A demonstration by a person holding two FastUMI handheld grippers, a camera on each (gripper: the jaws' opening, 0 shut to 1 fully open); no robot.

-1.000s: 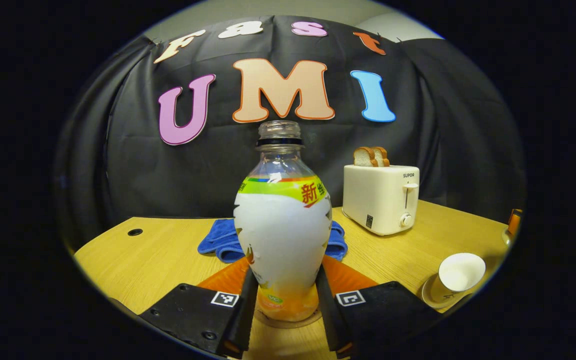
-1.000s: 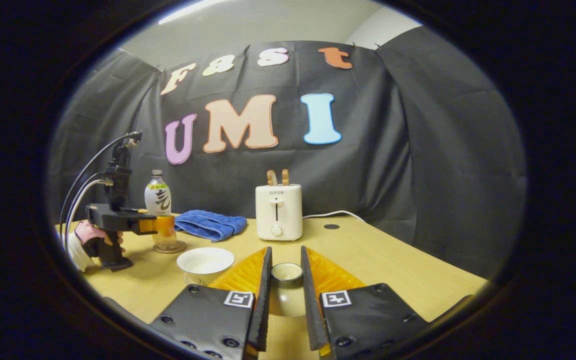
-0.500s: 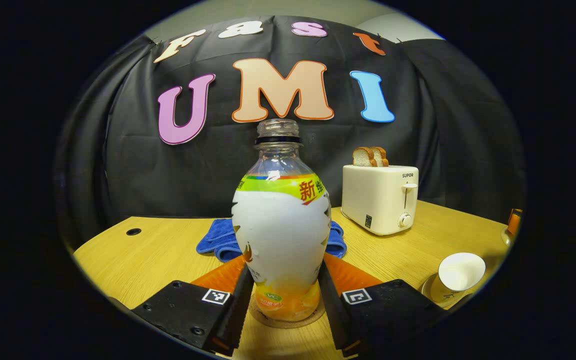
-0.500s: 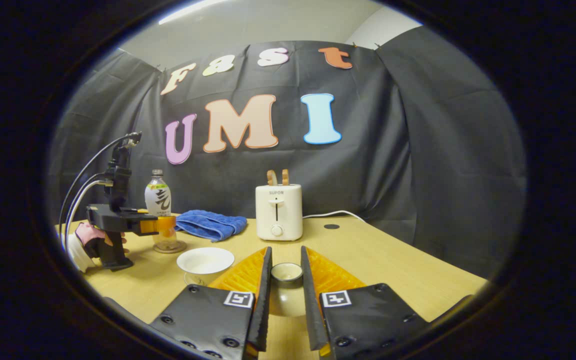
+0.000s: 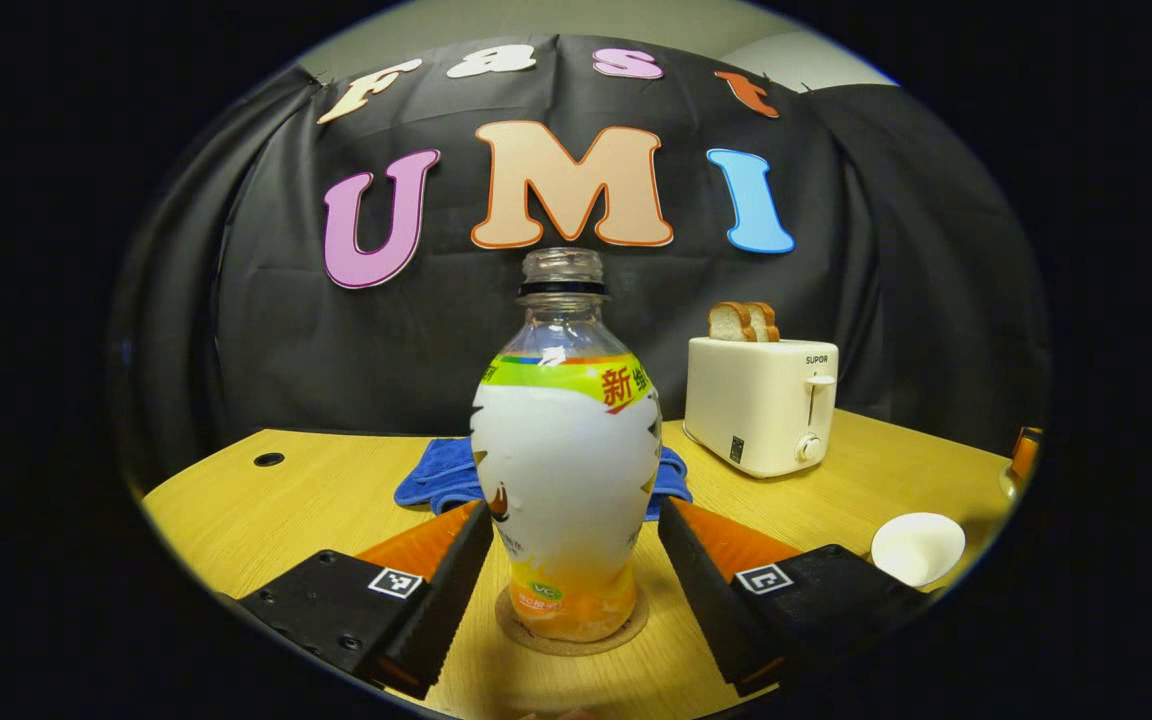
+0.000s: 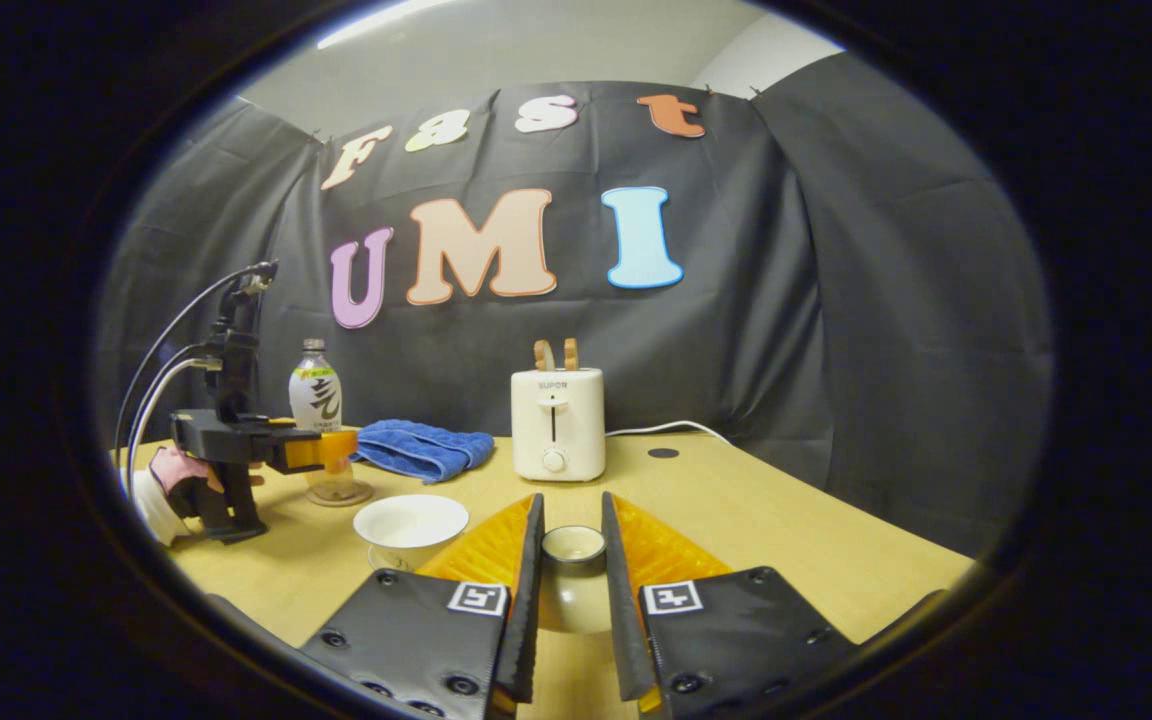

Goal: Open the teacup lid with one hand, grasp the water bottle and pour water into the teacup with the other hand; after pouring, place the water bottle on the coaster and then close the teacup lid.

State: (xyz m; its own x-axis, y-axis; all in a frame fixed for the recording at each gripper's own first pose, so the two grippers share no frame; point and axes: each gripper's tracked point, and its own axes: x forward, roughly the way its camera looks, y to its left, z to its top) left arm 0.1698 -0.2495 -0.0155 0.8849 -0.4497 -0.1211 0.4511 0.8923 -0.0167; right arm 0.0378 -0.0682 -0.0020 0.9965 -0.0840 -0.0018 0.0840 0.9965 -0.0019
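Now draw your wide-open left gripper point(image 5: 574, 560) straight back toward six o'clock from the bottle point(image 5: 566, 470) on its coaster point(image 5: 626, 635), while your right gripper point(image 6: 568, 590) holds the lid point(image 6: 573, 575).

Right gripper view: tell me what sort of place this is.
Likely a staged recording booth set up as a kitchen table: a black cloth wall behind a wooden table, with a toaster holding bread and a teacup.

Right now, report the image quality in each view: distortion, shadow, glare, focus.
Left gripper view: heavy fisheye bulge, table edge bows; water bottle sharp, small glint on its shoulder, soft shadow over the coaster. Right gripper view: same bending toward the rim, even light, a bright ceiling strip at top; toaster crisp, teacup lid between the fingers dim.
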